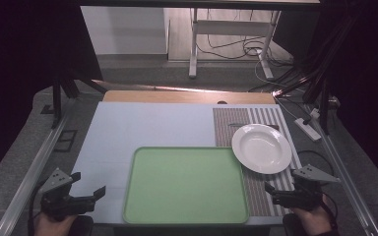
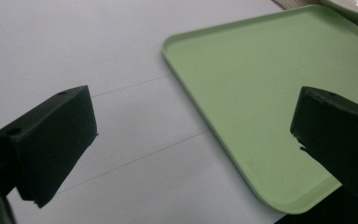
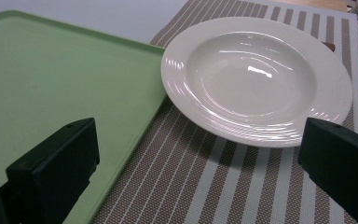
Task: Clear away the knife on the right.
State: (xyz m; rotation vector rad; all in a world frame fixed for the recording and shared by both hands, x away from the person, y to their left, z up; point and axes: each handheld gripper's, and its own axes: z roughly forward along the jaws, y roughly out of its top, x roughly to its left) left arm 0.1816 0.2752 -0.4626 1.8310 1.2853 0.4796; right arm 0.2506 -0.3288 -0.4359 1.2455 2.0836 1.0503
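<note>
From the high view I see the white plate point(image 1: 261, 148) on the striped mat point(image 1: 226, 129) at the bench's right, its rim just overlapping the green tray's point(image 1: 185, 185) far right corner. My left gripper point(image 1: 87, 185) and right gripper point(image 1: 271, 189) sit at the near edge, well apart.

In the left gripper view, my jaws stand wide with nothing between them over pale bench point(image 2: 98, 42), beside the tray's point(image 2: 261, 70) corner.

In the right gripper view, the jaws are wide and empty; the plate point(image 3: 256, 77) lies ahead, with nothing in the way.
</note>
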